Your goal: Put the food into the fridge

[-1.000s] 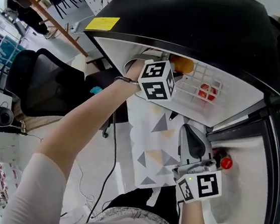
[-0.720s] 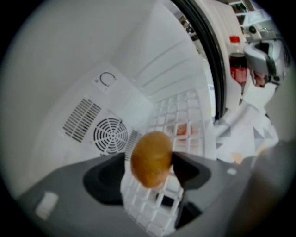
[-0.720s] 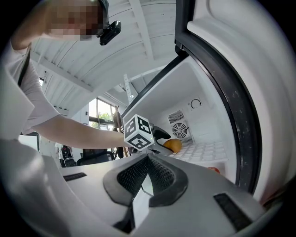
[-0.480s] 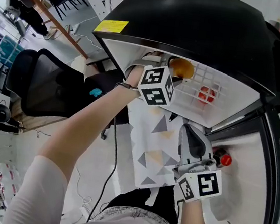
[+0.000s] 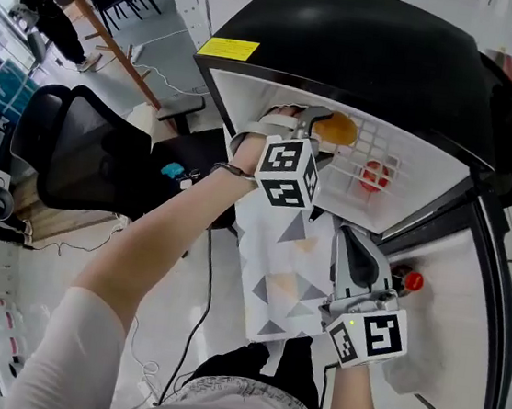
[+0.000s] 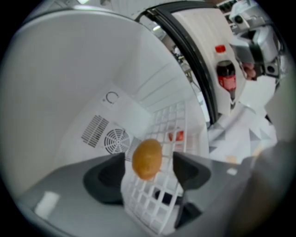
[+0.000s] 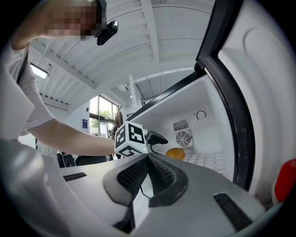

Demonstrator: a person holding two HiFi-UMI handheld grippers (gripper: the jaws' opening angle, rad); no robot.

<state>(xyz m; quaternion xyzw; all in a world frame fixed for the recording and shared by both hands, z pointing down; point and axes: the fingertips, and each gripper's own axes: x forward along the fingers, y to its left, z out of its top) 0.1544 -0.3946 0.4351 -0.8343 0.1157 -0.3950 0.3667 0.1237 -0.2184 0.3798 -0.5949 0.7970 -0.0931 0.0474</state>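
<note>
An orange fruit [image 5: 339, 129] [image 6: 147, 159] lies on the white wire shelf [image 5: 399, 170] [image 6: 155, 203] inside the open fridge. My left gripper [image 5: 320, 122] [image 6: 147, 175] reaches into the fridge. It is open, its dark jaws standing either side of the orange with gaps, not pressing it. In the right gripper view the orange [image 7: 175, 153] shows beyond the left gripper's marker cube [image 7: 131, 138]. My right gripper [image 5: 354, 250] [image 7: 148, 159] hangs in front of the fridge by the door, jaws shut together with nothing seen between the tips.
A red food item [image 5: 373, 176] [image 6: 175, 136] sits further along the same shelf. A dark bottle with a red cap [image 5: 410, 283] [image 6: 225, 74] stands in the fridge door. A white sheet with grey and orange triangles [image 5: 285, 267] hangs below the fridge. A black office chair [image 5: 76, 158] stands at left.
The left gripper has drawn back a little from the orange, which stays on the shelf; its jaws now show beside it. The right gripper has hardly moved.
</note>
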